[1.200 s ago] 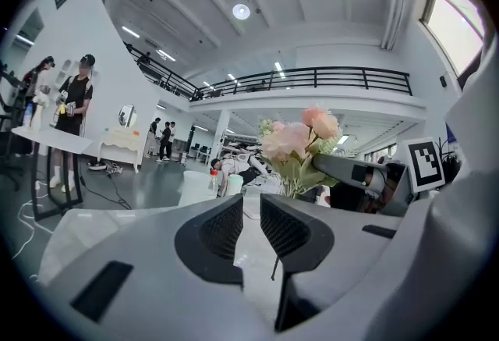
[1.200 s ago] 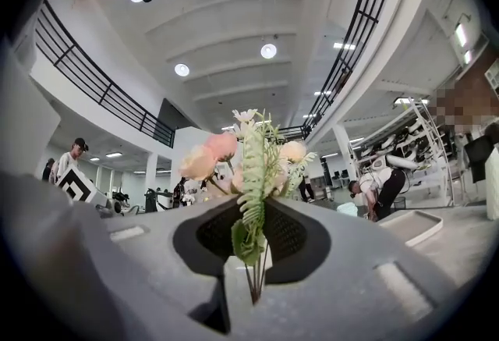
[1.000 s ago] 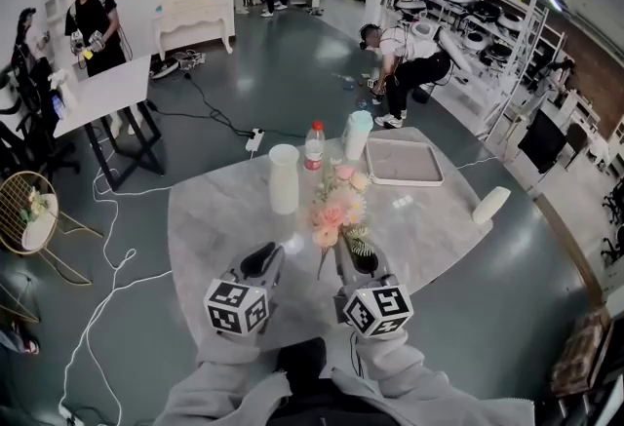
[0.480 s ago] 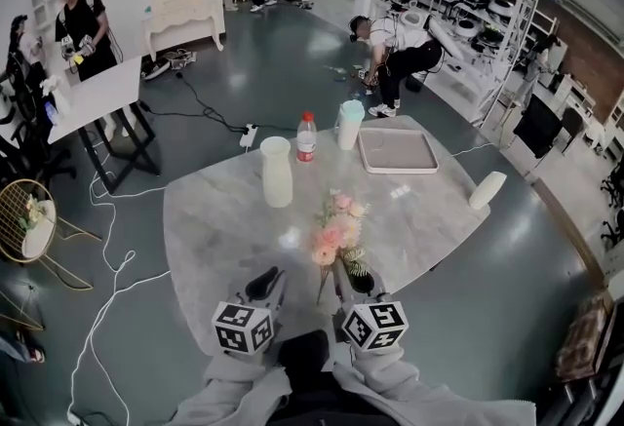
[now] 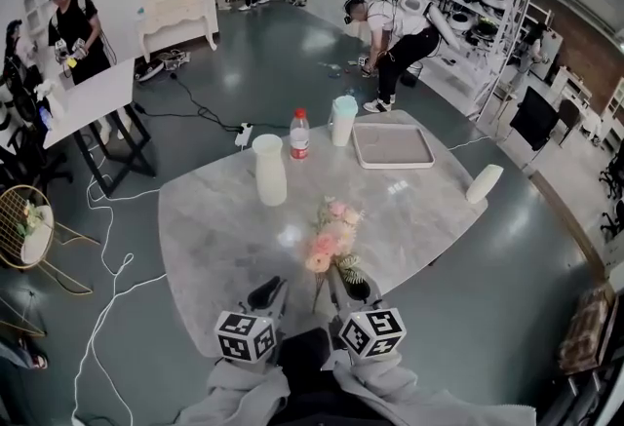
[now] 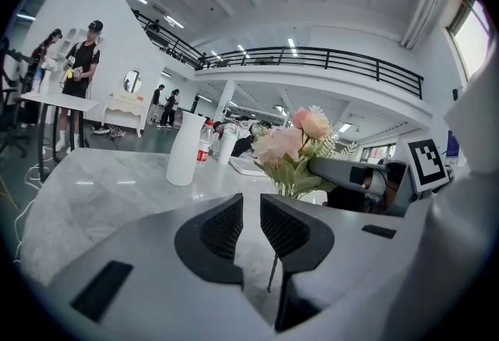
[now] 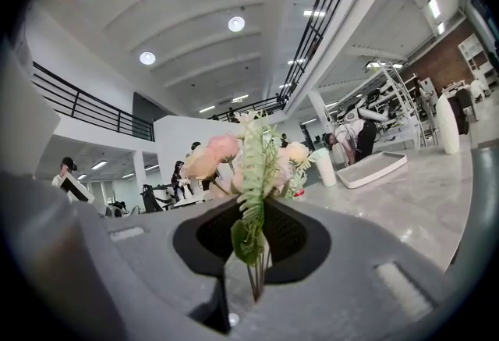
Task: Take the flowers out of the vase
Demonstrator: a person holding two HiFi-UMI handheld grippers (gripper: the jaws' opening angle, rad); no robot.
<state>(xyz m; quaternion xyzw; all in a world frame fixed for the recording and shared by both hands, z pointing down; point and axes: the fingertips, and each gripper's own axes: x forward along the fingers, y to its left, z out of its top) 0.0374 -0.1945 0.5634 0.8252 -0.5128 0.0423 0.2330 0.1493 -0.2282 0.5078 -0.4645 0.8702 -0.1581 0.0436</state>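
A bunch of pink and cream artificial flowers (image 5: 331, 237) with green fern sprigs hangs over the near part of the marble table (image 5: 214, 229). My right gripper (image 5: 345, 276) is shut on its stems. In the right gripper view the stems (image 7: 255, 273) run down between the dark pads and the blooms (image 7: 226, 152) rise above them. My left gripper (image 5: 267, 291) is beside it on the left, jaws a narrow gap apart with nothing between them (image 6: 251, 226). From the left gripper view the flowers (image 6: 300, 146) and the right gripper (image 6: 359, 175) show to the right. A tall white vase (image 5: 269, 170) stands farther back, without flowers.
Behind the vase stand a red-capped bottle (image 5: 299, 134) and a pale cup (image 5: 342, 120). A white tray (image 5: 393, 145) lies at the back right, and a white cylinder (image 5: 484, 183) lies at the right edge. Cables run over the floor at left; several people are in the room.
Both grippers have come down and nearer to me. The flowers came along in the right gripper, farther from the white vase.
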